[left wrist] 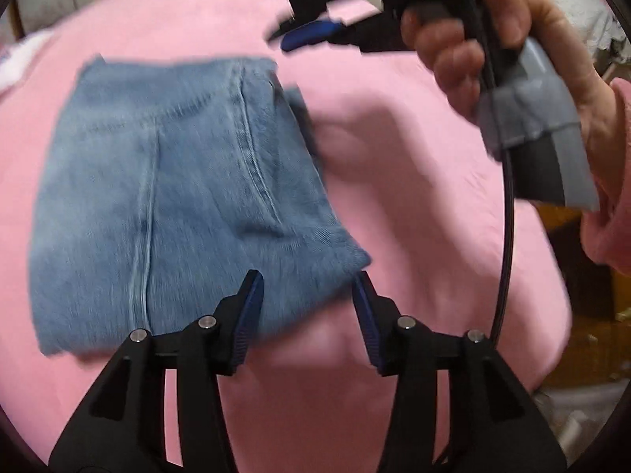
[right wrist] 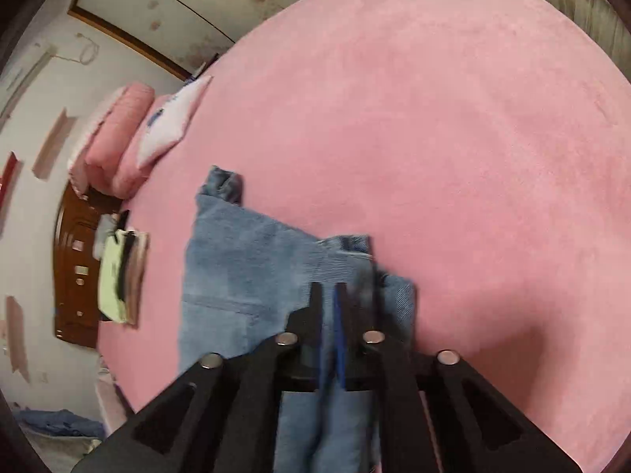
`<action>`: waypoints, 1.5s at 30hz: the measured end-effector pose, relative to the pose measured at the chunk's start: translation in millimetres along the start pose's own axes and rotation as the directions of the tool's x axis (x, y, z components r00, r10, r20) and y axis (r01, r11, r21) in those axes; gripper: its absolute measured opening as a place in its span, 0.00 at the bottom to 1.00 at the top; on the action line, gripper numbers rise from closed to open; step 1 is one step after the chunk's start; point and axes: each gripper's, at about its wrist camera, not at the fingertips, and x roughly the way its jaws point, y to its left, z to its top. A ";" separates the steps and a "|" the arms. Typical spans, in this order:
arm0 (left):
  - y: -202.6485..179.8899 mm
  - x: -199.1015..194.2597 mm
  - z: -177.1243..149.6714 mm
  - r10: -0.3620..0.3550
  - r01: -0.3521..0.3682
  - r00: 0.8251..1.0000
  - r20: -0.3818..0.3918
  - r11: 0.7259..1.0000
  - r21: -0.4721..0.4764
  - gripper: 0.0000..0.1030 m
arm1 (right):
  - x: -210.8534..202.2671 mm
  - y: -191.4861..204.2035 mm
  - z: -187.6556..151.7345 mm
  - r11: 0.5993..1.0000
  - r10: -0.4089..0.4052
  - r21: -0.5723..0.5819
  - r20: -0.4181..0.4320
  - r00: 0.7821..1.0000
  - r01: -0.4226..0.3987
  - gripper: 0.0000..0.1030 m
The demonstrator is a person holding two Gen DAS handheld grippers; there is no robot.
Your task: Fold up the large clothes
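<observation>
Folded light-blue jeans lie on the pink bed cover. My left gripper is open, its fingers just above the near right corner of the jeans, holding nothing. My right gripper shows at the top of the left wrist view, raised above the bed past the jeans' far right corner, held by a hand. In the right wrist view the right gripper is shut, fingers nearly together, above the jeans. I cannot see any cloth pinched between them.
Pink pillows and a white one lie at the bed's head. A brown wooden headboard and a small pile of things sit beside the bed. More blue cloth lies on the floor. A black cable hangs from the right gripper.
</observation>
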 end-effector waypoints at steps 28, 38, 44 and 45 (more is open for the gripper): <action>166.6 -65.2 29.3 0.186 -0.174 0.983 0.000 0.923 -0.343 0.50 | -61.7 77.7 -168.7 0.975 -0.222 -0.007 0.075 0.972 0.223 0.08; 179.4 -41.1 21.6 0.231 -0.253 0.967 -0.109 0.920 -0.300 0.50 | -12.9 65.0 -205.3 0.911 -0.404 0.104 0.042 0.914 0.398 0.09; 180.7 -49.6 13.0 0.254 -0.268 0.963 -0.086 0.910 -0.315 0.50 | -57.3 101.6 -213.5 0.868 -0.496 0.050 0.126 0.859 0.494 0.23; 180.5 -52.4 11.4 0.246 -0.255 0.967 -0.071 0.911 -0.323 0.50 | -67.7 109.0 -217.0 0.862 -0.504 0.029 0.148 0.851 0.506 0.22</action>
